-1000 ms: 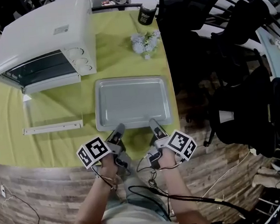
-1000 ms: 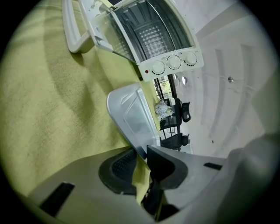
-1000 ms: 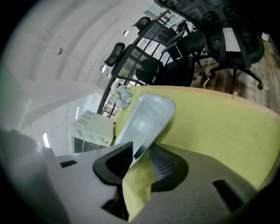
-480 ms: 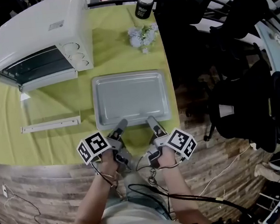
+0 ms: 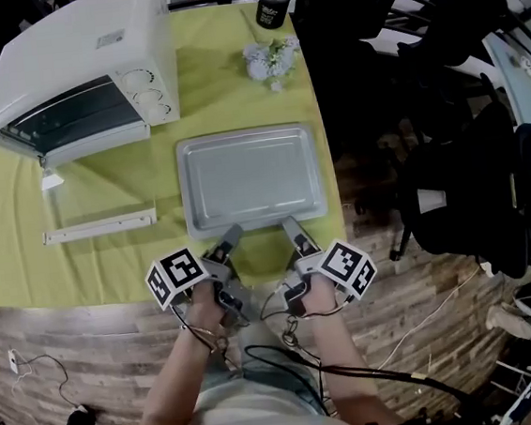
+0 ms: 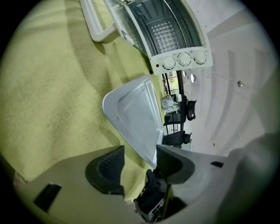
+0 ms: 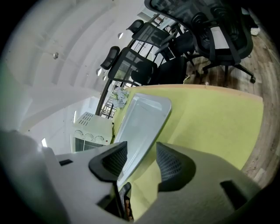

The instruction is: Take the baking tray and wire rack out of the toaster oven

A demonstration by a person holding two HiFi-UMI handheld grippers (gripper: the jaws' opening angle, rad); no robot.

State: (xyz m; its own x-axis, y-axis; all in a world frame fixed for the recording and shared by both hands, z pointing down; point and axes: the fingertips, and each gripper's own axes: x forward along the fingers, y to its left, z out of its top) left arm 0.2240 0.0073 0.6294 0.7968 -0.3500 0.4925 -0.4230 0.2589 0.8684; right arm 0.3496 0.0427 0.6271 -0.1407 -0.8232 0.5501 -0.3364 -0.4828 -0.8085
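Observation:
The grey baking tray lies flat on the yellow-green cloth in front of the white toaster oven. The oven's glass door hangs open, and a grid-like wire rack shows inside. My left gripper and right gripper sit at the tray's near rim, side by side. Both have just been opening. The tray's rim runs between the left gripper's jaws, close to the right-hand one, and the pads do not press on it. The rim also lies loose between the right gripper's jaws.
A bunch of pale artificial flowers and a dark jar stand at the cloth's far right. Black office chairs crowd the floor to the right. The wooden table edge runs just in front of my hands.
Both grippers have eased back a little along the tray's near rim. The tray stays flat on the cloth.

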